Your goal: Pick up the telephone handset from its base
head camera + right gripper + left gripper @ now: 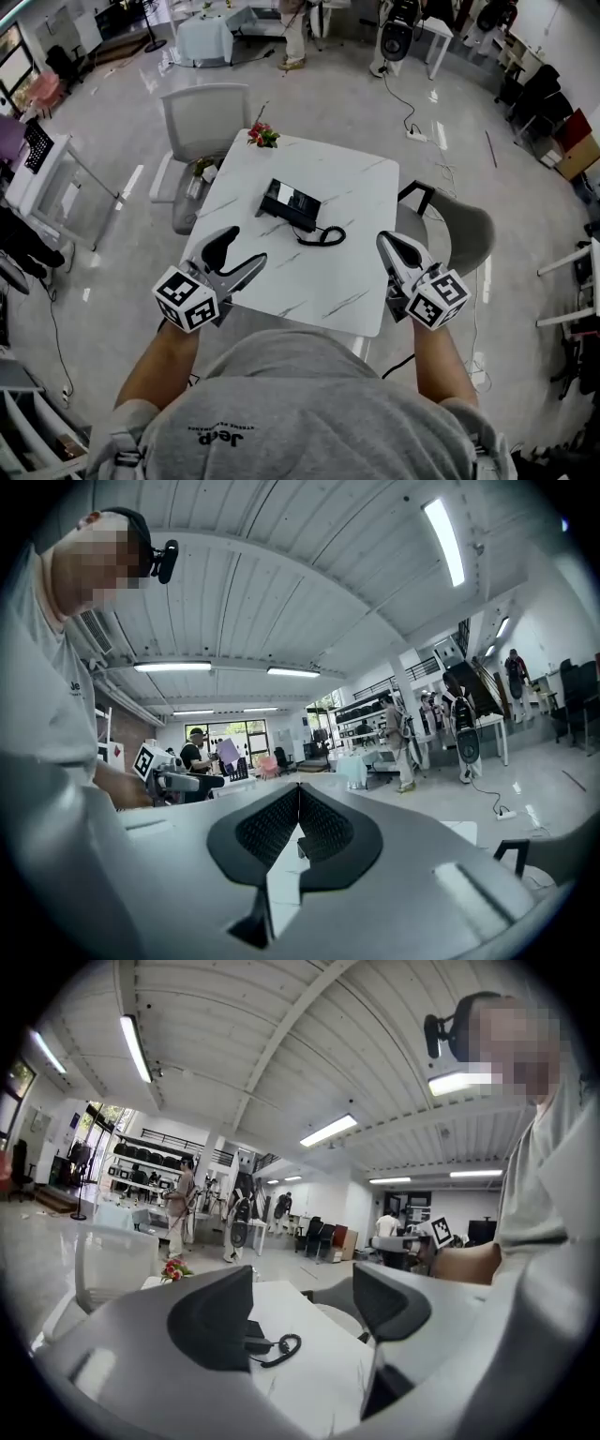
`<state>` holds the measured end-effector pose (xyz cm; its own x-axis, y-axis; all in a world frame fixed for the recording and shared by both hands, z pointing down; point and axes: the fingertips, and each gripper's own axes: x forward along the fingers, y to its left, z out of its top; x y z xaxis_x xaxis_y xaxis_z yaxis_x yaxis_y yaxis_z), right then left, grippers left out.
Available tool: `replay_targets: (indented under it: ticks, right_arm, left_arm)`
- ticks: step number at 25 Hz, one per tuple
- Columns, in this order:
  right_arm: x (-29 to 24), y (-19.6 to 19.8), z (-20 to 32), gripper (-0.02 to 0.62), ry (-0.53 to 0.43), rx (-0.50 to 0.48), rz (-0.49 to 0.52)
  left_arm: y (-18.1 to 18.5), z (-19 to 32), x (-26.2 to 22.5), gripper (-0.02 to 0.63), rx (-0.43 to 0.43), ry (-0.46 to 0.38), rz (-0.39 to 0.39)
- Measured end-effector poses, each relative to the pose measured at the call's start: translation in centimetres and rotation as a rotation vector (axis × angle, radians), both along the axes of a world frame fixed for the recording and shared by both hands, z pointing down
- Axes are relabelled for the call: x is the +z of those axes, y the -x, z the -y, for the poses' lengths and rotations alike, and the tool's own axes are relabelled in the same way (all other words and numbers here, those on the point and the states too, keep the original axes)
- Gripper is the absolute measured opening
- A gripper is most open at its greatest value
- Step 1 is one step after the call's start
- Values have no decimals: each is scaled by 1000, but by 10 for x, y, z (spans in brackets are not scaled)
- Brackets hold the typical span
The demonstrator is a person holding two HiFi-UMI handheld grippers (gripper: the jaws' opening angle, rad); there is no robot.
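Head view, w/ both gripper views. White marble-pattern table (349, 281), square, seen from above. A grey chair (201, 118) stands at its far-left side and a second chair (472, 231) at its right.

Left gripper (248, 247) is held over the near-left part of the table. Its jaws stand well apart w/ nothing between them, and only tabletop shows through the gap in the left gripper view (300, 1302). Right gripper (386, 242) is at the near-right edge. Its jaws are pressed together, pads meeting along a thin seam, and it holds nothing (299, 822).

Black telephone (291, 204) sits approx. at table centre, well apart from both grippers. The handset (284, 215) appears to rest on the base, though its outline is hard to separate from the body at this size. Coiled cord (323, 236) loops on the tabletop just beside the phone's near-right corner. It also shows past the left jaw in the left gripper view (281, 1347).

Small flower bunch (263, 137), red and green, lies at the table's far edge.
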<state>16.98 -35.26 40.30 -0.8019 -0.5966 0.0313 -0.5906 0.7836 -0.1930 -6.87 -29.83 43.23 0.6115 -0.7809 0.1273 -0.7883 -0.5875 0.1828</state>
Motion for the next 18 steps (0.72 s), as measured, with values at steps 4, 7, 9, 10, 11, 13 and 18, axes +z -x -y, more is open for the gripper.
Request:
replay_targets:
  ticks: [4,7,9,10,11,13,18]
  right_arm:
    - [12,0,29,5,6,-8,-13]
    - [18,6,44,5,18,17,-26]
    - [20,13,51,5,15,34,-45]
    - [19,17,54,5,11,44,-57]
    - [18,21,57,5,7,59,-67]
    - [16,26,62,5,2,102,-72]
    - [23,37,70,5,36,187,-68]
  left_arm:
    - [-8,34,18,370,10,16,80]
    - [-9,57,32,370,50,19,133]
    - [-6,73,40,370,85,10,173]
    - [-4,81,44,370,106,5,195]
    - [-3,87,50,370,130,2,216]
    - [1,99,62,370,182,8,244]
    - [3,127,90,370,299,13,348]
